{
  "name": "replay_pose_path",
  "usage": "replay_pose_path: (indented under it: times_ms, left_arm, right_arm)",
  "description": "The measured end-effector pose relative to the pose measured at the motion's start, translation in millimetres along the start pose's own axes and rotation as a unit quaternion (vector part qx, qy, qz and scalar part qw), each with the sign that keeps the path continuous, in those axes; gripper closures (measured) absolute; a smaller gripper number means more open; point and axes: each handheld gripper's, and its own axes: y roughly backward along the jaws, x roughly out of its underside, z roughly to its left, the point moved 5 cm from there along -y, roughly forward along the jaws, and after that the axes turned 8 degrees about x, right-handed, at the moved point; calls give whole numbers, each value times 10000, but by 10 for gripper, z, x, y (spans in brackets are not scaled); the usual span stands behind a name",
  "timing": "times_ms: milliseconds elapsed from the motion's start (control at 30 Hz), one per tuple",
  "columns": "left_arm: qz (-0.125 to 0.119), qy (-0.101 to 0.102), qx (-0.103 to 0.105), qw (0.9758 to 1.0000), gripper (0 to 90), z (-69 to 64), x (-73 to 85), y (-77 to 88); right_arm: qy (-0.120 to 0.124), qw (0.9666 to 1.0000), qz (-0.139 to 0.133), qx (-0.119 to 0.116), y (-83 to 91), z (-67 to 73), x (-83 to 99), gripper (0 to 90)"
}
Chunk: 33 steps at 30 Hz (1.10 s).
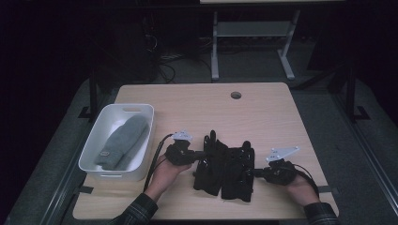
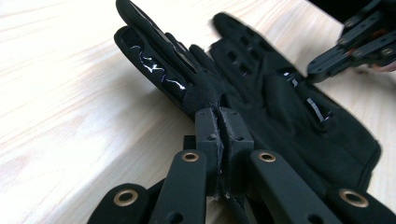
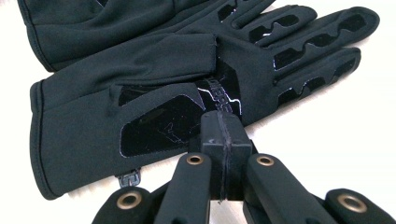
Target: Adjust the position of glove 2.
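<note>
Two black gloves lie side by side, lower centre of the high view, on the table. Left gripper at their left edge, jaws clenched; in its own view the tips pinch a fold of the near glove. Right gripper at their right edge, jaws pressed together, tips against the glove's palm edge; whether cloth is caught, cannot tell. White bin at left holds a grey mitten.

Two black gloves – one grey mitten – one bin
</note>
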Motion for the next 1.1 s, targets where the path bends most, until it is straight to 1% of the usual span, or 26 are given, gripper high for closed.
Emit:
replay_pose_path:
  times_ms: [267, 300, 367, 433, 633, 733, 767, 867, 1000, 1033, 1100]
  left_arm:
    - [-114, -39, 325, 9994, 867, -129, -106, -16]
    - [-93, -53, 344, 9993, 867, -136, -114, -17]
    - [-105, -87, 393, 9991, 867, -161, -138, -22]
    - [-119, -83, 440, 9989, 867, -177, -154, -22]
    - [-209, -94, 600, 9979, 867, -216, -230, -40]
    - [-237, -108, 693, 9973, 867, -256, -272, -85]
    - [-219, -122, 730, 9970, 867, -271, -281, -104]
    - [-181, -146, 788, 9966, 867, -313, -305, -165]
    - [-152, -169, 827, 9963, 867, -346, -329, -234]
    - [-166, -150, 839, 9962, 867, -355, -332, -253]
    - [-141, -165, 841, 9962, 866, -359, -335, -286]
  right_arm:
    - [-33, 10000, 10, -62, -21, 15, -23, 900]
    - [16, 10000, -11, -71, -31, 17, -30, 900]
    - [-2, 10000, 25, -77, -38, 34, -39, 900]
    - [46, 10000, 11, -76, -58, 47, -55, 900]
    - [82, 9999, 20, -97, -113, 89, -105, 900]
    - [107, 9999, 29, -106, -151, 121, -141, 900]
    - [157, 9998, 14, -106, -167, 125, -151, 900]
    - [187, 9998, 17, -104, -195, 152, -182, 900]
    - [207, 9997, -6, -95, -231, 174, -218, 900]
    - [183, 9998, 4, -91, -239, 182, -224, 900]
    - [221, 9997, -14, -102, -256, 188, -237, 900]
